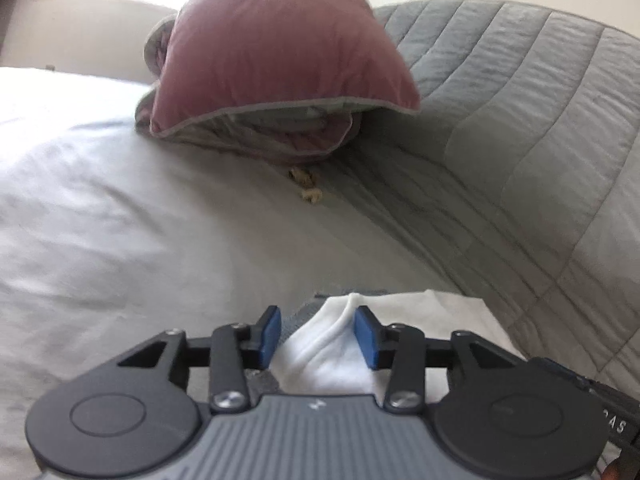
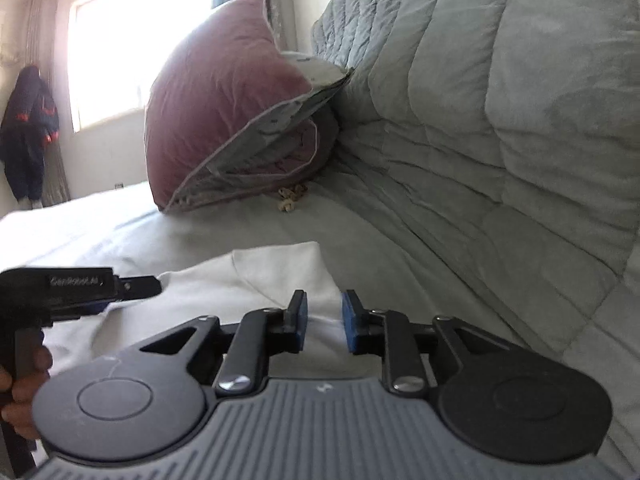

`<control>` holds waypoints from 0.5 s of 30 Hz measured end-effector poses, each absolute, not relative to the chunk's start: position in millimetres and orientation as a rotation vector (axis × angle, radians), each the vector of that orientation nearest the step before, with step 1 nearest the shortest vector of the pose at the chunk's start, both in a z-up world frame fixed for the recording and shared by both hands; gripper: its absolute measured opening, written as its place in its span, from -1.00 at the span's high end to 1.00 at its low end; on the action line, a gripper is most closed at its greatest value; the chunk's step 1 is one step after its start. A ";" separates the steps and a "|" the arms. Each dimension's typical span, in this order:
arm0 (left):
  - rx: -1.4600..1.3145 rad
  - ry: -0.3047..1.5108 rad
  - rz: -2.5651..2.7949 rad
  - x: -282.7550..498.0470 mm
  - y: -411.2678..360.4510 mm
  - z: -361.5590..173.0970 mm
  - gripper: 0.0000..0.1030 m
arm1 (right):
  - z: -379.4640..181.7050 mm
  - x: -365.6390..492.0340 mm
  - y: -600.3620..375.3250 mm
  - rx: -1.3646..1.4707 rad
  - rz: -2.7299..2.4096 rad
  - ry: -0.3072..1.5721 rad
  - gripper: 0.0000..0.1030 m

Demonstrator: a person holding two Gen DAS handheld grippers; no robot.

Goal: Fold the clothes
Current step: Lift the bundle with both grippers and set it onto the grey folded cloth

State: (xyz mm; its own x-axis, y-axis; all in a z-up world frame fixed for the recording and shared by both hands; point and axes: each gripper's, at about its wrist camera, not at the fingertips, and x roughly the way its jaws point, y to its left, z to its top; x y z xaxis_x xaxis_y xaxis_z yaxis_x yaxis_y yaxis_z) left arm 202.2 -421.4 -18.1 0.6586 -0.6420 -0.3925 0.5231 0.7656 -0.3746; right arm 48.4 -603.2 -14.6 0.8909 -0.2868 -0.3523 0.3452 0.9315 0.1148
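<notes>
The white cotton garment (image 1: 332, 344) lies on the bed (image 1: 120, 220) at 6 o'clock; both the left hand-held gripper (image 1: 316, 336) and right hand-held gripper (image 2: 323, 322) stand released astride its raised edge; equal bites should be taken before lifting.

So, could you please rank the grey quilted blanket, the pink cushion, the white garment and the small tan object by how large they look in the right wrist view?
1. Grey quilted blanket.
2. Pink cushion.
3. White garment, though partly hidden and nearer the camera, so unsure against the cushion.
4. Small tan object.

Blown-out window (image 2: 108, 60) glare, fisheye blur.
</notes>
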 end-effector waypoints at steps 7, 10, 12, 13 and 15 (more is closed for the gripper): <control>-0.113 0.368 -0.745 157.6 -413.4 -3.2 0.02 | -2.8 27.5 -583.3 0.151 -0.269 0.312 0.46; -0.010 0.373 -0.781 148.1 -424.9 -17.5 -0.02 | -11.4 30.7 -581.4 0.168 -0.257 0.346 0.45; 0.022 0.373 -0.768 145.6 -429.9 -27.9 -0.04 | -19.4 34.8 -583.0 0.181 -0.257 0.363 0.44; 0.021 0.372 -0.763 145.3 -429.6 -29.9 -0.04 | -22.1 36.0 -584.5 0.192 -0.257 0.367 0.44; 0.000 0.391 -0.759 146.9 -426.9 -25.4 -0.07 | -20.8 35.7 -585.9 0.218 -0.255 0.364 0.43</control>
